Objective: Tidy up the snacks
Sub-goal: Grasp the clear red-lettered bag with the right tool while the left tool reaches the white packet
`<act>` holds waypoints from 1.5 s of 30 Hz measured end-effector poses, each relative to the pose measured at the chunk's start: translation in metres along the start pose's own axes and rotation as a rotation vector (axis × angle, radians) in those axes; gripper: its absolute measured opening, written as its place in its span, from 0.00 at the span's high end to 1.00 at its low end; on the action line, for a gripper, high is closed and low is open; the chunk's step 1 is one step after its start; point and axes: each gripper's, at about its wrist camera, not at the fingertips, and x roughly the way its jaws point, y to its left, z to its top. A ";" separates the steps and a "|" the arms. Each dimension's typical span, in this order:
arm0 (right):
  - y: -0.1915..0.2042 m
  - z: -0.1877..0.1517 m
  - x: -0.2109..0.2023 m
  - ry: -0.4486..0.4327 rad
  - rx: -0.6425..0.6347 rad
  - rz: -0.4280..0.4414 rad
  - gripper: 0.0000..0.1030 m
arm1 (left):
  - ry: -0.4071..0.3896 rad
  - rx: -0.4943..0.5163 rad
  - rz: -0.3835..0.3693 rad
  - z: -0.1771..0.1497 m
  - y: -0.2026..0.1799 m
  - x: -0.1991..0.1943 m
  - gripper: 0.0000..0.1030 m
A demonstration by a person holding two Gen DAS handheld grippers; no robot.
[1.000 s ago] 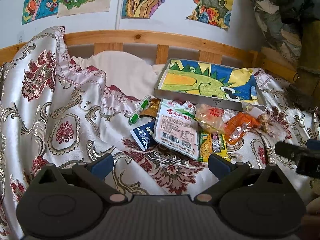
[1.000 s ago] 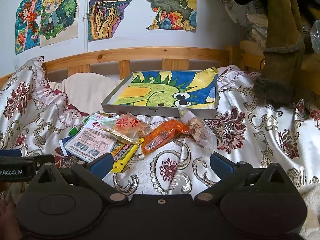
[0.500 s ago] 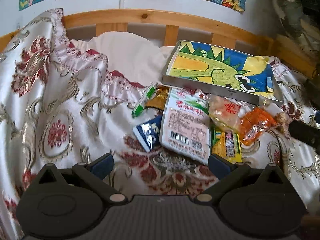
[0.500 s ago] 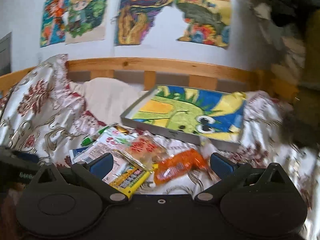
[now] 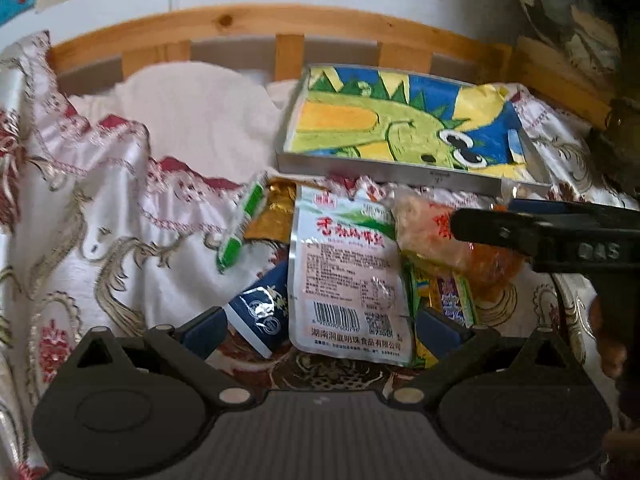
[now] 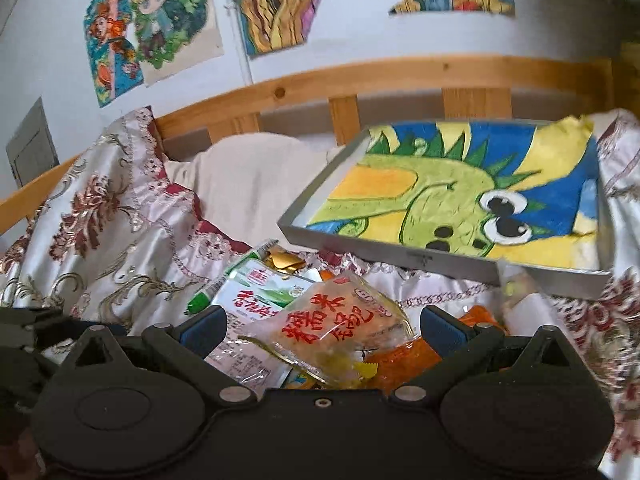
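A pile of snack packets lies on the satin bedspread in front of a grey tray (image 5: pixel 380 170) lined with a dinosaur drawing. My left gripper (image 5: pixel 322 330) is open low over the pile, with a white barcode packet (image 5: pixel 348 280) between its fingers and a dark blue packet (image 5: pixel 260 312) by the left one. A green stick pack (image 5: pixel 240 228), a gold wrapper (image 5: pixel 272 216) and a yellow-green packet (image 5: pixel 444 300) lie around them. My right gripper (image 6: pixel 322 322) is open just above a clear packet with red characters (image 6: pixel 340 320). An orange packet (image 6: pixel 404 356) sits under its right finger. The tray (image 6: pixel 400 254) holds no snacks.
A wooden bed rail (image 5: pixel 280 20) and a cream pillow (image 5: pixel 192 112) lie behind the pile. Drawings (image 6: pixel 160 28) hang on the wall. Clothes (image 5: pixel 568 20) hang at the far right. The right gripper's fingers (image 5: pixel 500 230) reach in from the right over the packets. Folded bedspread (image 5: pixel 80 200) rises on the left.
Both grippers have moved forward and down onto the snack pile. The right one swung left from the bedspread's right side to over the clear packet. Both stayed open.
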 end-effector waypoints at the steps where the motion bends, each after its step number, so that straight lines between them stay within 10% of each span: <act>1: 0.000 0.000 0.005 0.006 0.000 0.000 0.01 | 0.007 0.000 -0.012 0.000 0.002 0.002 0.01; 11: 0.003 -0.007 0.047 0.099 -0.045 -0.069 0.04 | 0.006 -0.033 -0.074 -0.004 0.012 0.006 0.03; 22: -0.011 -0.006 0.036 0.095 0.031 -0.051 0.62 | 0.024 -0.035 -0.098 0.001 0.006 0.014 0.08; 33: -0.010 -0.007 0.029 0.093 0.018 -0.065 0.76 | 0.078 -0.227 -0.124 0.001 0.027 0.030 0.50; 45: -0.015 -0.008 0.000 0.133 0.016 -0.091 0.86 | 0.006 -0.227 -0.281 0.016 0.011 0.019 0.52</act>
